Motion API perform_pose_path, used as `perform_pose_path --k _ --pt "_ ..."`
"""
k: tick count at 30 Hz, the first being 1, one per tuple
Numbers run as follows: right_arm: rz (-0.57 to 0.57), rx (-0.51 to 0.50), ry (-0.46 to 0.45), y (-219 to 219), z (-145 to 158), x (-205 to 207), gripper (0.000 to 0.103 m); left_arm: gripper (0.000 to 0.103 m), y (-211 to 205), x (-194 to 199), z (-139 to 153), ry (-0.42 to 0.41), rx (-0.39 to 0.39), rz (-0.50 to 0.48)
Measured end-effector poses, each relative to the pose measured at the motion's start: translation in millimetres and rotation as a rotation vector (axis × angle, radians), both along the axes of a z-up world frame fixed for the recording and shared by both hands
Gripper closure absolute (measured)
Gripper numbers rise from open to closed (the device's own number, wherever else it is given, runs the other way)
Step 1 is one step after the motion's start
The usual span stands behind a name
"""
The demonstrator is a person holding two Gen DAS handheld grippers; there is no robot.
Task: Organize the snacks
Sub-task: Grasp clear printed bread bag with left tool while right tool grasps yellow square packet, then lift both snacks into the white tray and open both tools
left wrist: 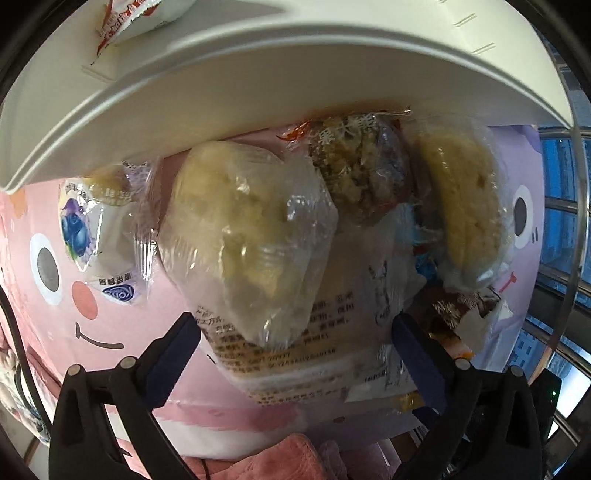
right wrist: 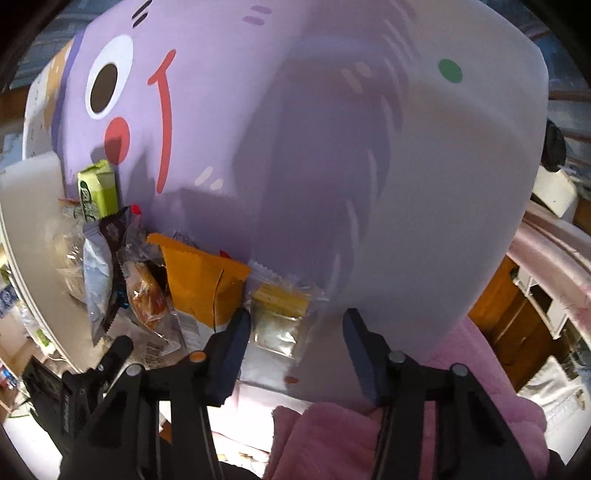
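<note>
Pink plush cloth (right wrist: 332, 435), cartoon-face mat (right wrist: 295, 147), white tray (left wrist: 258, 74), windows (left wrist: 565, 221)

A white tray (left wrist: 258, 85) hides the tops of the wrapped snacks behind it, and the red-print packet (left wrist: 136, 18) on it is cut off by the frame's top edge. Label print on the clear bag (left wrist: 280, 332) blurs beyond reading.

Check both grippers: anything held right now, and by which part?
Nothing held. Left gripper is wide open over the clear-wrapped pale cake; right gripper stands open around the small yellow cracker packet, fingers not pressing it.
</note>
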State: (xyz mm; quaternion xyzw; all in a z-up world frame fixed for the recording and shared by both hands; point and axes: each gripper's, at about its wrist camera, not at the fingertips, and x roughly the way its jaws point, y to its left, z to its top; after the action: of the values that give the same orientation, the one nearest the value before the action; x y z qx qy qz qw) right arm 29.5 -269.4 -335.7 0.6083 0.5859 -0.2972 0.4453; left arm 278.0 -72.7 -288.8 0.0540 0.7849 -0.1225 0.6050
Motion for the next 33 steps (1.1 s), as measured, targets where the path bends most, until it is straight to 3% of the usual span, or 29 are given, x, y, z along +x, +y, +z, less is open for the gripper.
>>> perform_pose_path --k 6,14,26,33 --pt "0.054 0.001 0.040 1 4 26 0.054 0.001 -3 10 -16 0.057 0.015 0.046" --pt "0.036 0.006 0.057 9 1 20 0.074 0.021 7 9 -15 0.062 -0.003 0.082" --pt "0.008 0.033 -0.014 19 -6 -19 0.077 0.023 23 -20 -12 0.111 0.038 0.076" --pt "0.034 0.007 -0.062 31 1 -28 0.077 0.023 32 -39 2 0.085 0.030 0.045"
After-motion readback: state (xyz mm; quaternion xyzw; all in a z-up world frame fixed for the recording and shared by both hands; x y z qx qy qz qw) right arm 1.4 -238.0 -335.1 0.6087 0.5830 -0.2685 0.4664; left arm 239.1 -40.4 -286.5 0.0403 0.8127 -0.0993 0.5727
